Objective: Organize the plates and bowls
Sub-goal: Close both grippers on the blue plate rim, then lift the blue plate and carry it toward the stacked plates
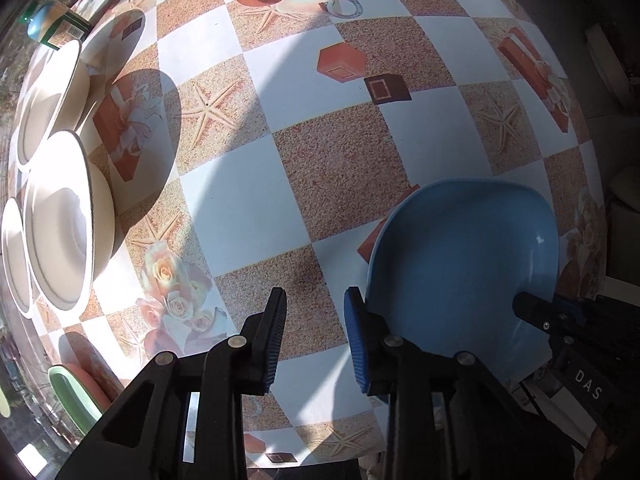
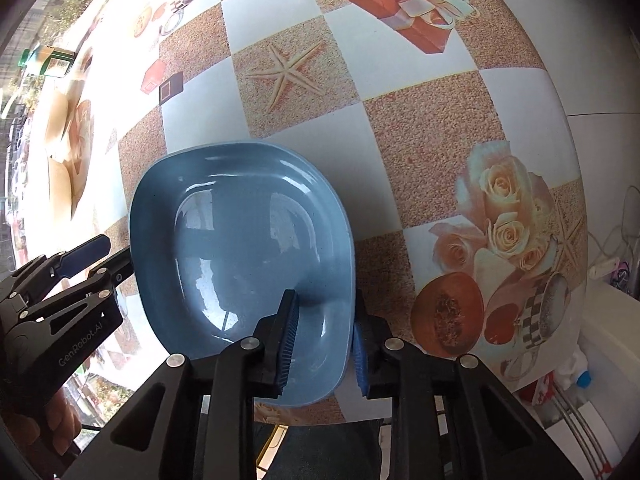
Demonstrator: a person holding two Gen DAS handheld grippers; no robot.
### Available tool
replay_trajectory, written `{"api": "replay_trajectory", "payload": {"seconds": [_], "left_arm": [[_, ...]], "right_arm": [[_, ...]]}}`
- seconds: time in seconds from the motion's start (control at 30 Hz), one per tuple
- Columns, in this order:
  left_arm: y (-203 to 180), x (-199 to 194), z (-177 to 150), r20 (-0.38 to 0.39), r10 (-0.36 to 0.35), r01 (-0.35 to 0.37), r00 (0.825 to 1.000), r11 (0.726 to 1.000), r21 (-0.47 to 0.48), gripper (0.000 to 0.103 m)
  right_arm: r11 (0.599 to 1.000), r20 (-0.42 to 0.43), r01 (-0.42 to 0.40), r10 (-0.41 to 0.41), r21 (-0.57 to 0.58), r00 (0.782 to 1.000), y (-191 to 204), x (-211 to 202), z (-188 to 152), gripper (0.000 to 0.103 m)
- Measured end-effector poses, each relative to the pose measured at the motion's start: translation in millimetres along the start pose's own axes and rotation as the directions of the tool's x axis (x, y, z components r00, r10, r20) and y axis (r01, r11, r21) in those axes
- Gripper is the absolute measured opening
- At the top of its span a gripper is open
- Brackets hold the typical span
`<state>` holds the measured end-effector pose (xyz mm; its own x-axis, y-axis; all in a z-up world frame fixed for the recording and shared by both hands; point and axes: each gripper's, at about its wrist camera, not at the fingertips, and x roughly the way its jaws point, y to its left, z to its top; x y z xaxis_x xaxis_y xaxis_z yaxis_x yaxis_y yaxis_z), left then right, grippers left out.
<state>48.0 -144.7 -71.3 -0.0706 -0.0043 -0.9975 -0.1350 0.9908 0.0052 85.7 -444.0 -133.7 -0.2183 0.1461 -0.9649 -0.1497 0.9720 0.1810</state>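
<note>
1. Right wrist view first, and the big thing is the table (image 2: 420,128) under its checked cloth of starfish, roses and gift boxes, sunlit along its window side.

2. Next in size, the blue plate (image 2: 240,248), a deep rounded-square dish, sits near the table's front edge. I can't tell whether it rests flat or is slightly lifted.

3. Out at the table's window edge, well apart from the blue plate, the cream bowls (image 1: 60,220) lean on edge in a row, with a green dish (image 1: 74,396) nearer the front corner.

4. Now the right gripper (image 2: 324,344): its fingers straddle the blue plate's near rim, one pad inside the dish, one outside. They look close on the rim, but whether they are truly pinching it I cannot tell.

5. The left gripper (image 1: 316,340) stands just beside the blue plate, fingers parted, nothing between them but cloth.

6. Smallest, a green-labelled bottle (image 1: 56,26) at the table's far window corner.

7. The risk, as I judge it: a one-sided hold on a glossy rim could let the plate swing or slip out, and carrying it toward the leaning bowls could knock them over.
</note>
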Motion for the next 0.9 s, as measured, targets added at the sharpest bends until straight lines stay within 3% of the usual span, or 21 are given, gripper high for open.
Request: {"api": "replay_trajectory", "payload": {"seconds": [0.1, 0.17, 0.23, 0.4, 0.57, 0.6, 0.63, 0.67, 0.7, 0.73, 0.8, 0.9], "left_arm": [[16.1, -12.1, -4.8, 0.036, -0.046, 0.047, 0.998, 0.998, -0.039, 0.045], [22.0, -23.8, -6.7, 0.083, -0.063, 0.068, 0.995, 0.996, -0.059, 0.068], [19.6, -31.9, -8.0, 0.125, -0.057, 0.063, 0.990, 0.997, -0.044, 0.076], [-13.3, -15.8, -0.4, 0.054, 0.039, -0.043, 0.998, 0.997, 0.067, 0.077], [-30.8, -1.5, -7.7, -0.001, 0.045, -0.045, 0.999, 0.997, 0.061, 0.077], [-35.5, -0.5, -8.9, -0.010, 0.029, -0.028, 1.000, 0.997, 0.072, 0.075], [-42.9, -2.1, -10.1, 0.002, 0.014, -0.014, 1.000, 0.996, 0.090, 0.067], [-51.9, -5.3, -11.4, 0.007, -0.003, 0.002, 1.000, 0.992, 0.125, 0.046], [-63.2, -7.6, -13.1, 0.002, -0.023, 0.023, 1.000, 0.984, 0.175, 0.031], [-72.5, -8.9, -15.3, 0.005, 0.017, -0.018, 1.000, 0.975, 0.220, 0.025], [-78.1, -10.2, -19.5, 0.015, 0.048, -0.051, 0.999, 0.966, 0.255, 0.025], [-62.5, -9.2, -26.5, -0.037, 0.017, -0.009, 0.999, 0.979, 0.205, 0.023]], "right_arm": [[1.000, -0.002, 0.001, -0.001, -0.007, 1.000, 6.5, 2.7, -2.2, 0.015], [1.000, 0.001, -0.010, 0.010, 0.002, 1.000, 4.2, 5.4, -3.5, 0.015], [1.000, 0.003, -0.020, 0.020, -0.004, 1.000, 3.5, 6.9, -6.1, 0.015], [0.999, 0.011, -0.051, 0.051, 0.004, 0.999, -3.5, 6.4, -15.1, 0.016], [0.997, -0.005, -0.065, 0.065, 0.029, 0.998, -11.7, -3.2, -9.6, 0.016], [0.997, -0.007, -0.065, 0.066, 0.034, 0.998, -14.2, -3.1, -10.3, 0.016], [0.997, -0.005, -0.068, 0.069, 0.039, 0.998, -17.3, -2.9, -11.3, 0.016], [0.996, 0.005, -0.074, 0.074, 0.042, 0.997, -18.4, -4.4, -12.9, 0.016], [0.996, 0.011, -0.075, 0.074, 0.048, 0.997, -19.4, -4.6, -13.8, 0.016], [0.996, 0.007, -0.068, 0.068, 0.053, 0.998, -19.3, -3.0, -13.5, 0.016], [0.997, -0.027, -0.061, 0.062, 0.042, 0.998, -13.2, -0.3, -10.4, 0.016], [1.000, -0.050, 0.017, -0.017, -0.012, 0.999, 0.2, 0.5, -10.6, 0.016]]}}
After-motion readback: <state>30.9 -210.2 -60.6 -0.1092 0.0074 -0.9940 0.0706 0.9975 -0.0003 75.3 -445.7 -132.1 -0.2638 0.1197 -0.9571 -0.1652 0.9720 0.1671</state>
